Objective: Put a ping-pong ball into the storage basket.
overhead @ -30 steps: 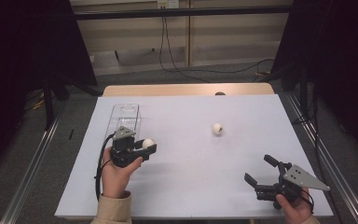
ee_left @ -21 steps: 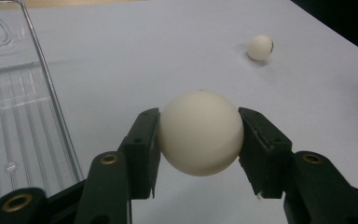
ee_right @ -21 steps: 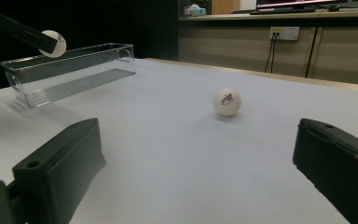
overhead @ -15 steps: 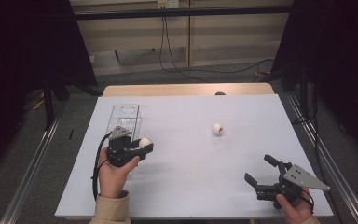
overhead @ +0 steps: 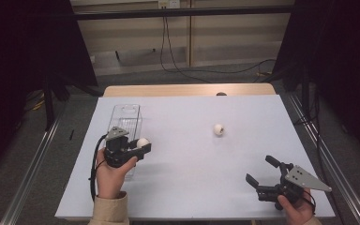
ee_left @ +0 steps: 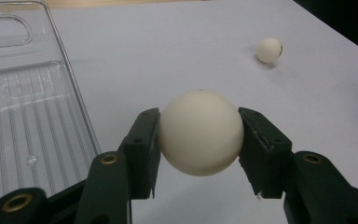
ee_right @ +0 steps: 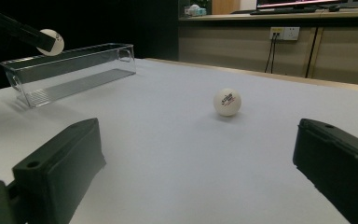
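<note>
Since a second ago, my left gripper (overhead: 140,149) has drifted a little toward the clear plastic bin (overhead: 125,123), carrying the ball with it, while my right hand has stayed where it was. Both jaws of the left gripper are clamped on the cream ping-pong ball (ee_left: 200,132), one pad pressed against each side, and the ball is lifted clear of the white table (overhead: 187,187). In the high view that ball (overhead: 142,142) sits just beside the bin's near right edge, and in the right gripper view it shows level with the bin's rim at its near end; whether it is over the bin or just outside it, I cannot tell. A second ping-pong ball (overhead: 219,129), with a small printed mark, rests on the table well apart from the bin, toward the middle. My right gripper (overhead: 265,175) rests low near the table's front right corner, its jaws standing wide apart with nothing between them, pointed roughly at that second ball (ee_right: 227,102).
</note>
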Action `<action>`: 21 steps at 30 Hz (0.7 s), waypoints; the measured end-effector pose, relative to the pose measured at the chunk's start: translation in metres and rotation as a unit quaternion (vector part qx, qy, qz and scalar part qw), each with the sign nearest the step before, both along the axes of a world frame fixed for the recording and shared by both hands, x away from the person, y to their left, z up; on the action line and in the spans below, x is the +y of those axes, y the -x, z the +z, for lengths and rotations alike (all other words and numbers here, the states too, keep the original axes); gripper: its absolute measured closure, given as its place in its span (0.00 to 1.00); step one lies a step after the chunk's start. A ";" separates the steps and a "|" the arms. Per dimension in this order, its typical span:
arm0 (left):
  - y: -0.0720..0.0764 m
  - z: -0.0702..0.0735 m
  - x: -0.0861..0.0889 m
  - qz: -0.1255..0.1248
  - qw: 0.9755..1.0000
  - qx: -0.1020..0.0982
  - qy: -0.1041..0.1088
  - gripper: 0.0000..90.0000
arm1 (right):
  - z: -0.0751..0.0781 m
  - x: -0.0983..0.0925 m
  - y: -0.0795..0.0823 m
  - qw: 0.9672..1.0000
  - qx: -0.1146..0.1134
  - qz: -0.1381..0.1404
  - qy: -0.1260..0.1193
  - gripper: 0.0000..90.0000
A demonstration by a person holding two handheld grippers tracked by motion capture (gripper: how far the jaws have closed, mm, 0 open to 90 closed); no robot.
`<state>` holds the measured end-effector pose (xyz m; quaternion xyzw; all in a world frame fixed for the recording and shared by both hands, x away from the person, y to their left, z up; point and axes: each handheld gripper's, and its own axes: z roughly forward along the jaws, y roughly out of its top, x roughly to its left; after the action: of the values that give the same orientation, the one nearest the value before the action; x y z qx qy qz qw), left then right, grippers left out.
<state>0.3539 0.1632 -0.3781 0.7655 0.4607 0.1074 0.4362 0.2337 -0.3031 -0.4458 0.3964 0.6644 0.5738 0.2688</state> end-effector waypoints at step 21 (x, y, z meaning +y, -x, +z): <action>0.000 0.002 0.009 0.014 1.000 -0.001 0.000 0.57 | 0.000 0.000 0.000 1.000 0.000 0.001 0.000 0.01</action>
<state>0.3535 0.1722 -0.3765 0.7589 0.4705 0.1142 0.4356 0.2336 -0.3030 -0.4457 0.3956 0.6647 0.5739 0.2689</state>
